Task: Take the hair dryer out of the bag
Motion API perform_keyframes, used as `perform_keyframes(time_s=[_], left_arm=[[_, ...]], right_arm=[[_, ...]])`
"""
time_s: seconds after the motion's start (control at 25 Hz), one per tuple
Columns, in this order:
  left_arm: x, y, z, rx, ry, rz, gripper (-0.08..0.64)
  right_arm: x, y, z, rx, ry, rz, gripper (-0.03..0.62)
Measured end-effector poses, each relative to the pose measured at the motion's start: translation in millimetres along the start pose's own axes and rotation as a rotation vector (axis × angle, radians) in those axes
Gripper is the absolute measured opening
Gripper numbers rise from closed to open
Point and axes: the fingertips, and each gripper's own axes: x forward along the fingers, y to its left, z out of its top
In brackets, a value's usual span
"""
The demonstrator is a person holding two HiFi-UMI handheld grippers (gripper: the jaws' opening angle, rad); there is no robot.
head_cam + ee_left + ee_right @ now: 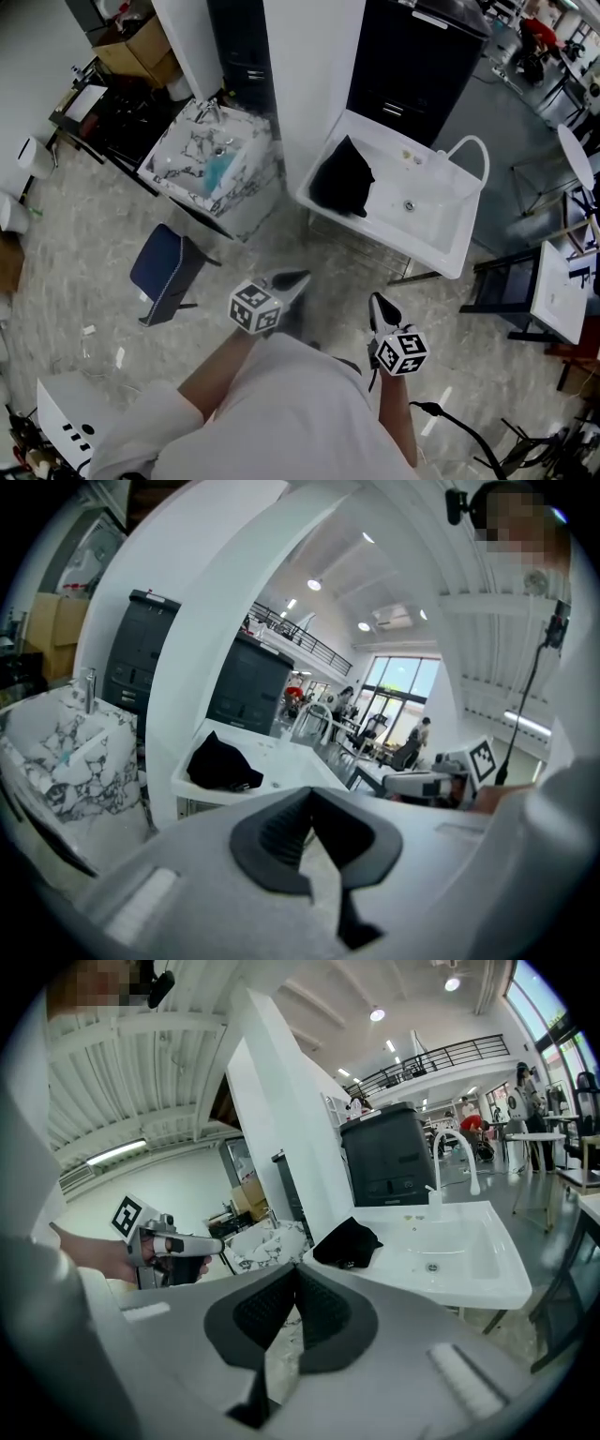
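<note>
Crumpled black bag (340, 178) on white sink (442, 236) rim; left tongs (292, 278), right tongs (379, 306) both closed, empty

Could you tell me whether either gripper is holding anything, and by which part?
Nothing is held: the left gripper and the right gripper are both shut and empty.

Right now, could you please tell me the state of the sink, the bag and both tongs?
white sink: basin bare, no water running from the tap.
black bag: slumped on the sink's left side, nothing touching it; no hair dryer visible.
left tongs: shut, empty, away from the bag.
right tongs: shut, empty, away from the bag.
</note>
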Motion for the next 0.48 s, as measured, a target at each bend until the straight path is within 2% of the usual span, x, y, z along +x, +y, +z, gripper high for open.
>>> perform_keyframes(time_s=[0.48], left_arm=[[41.2, 77.3, 51.4, 0.025, 0.052, -0.066, 0.0]], right_arm=[[71.2, -24.8, 50.5, 0.008, 0.015, -0.095, 0.005]])
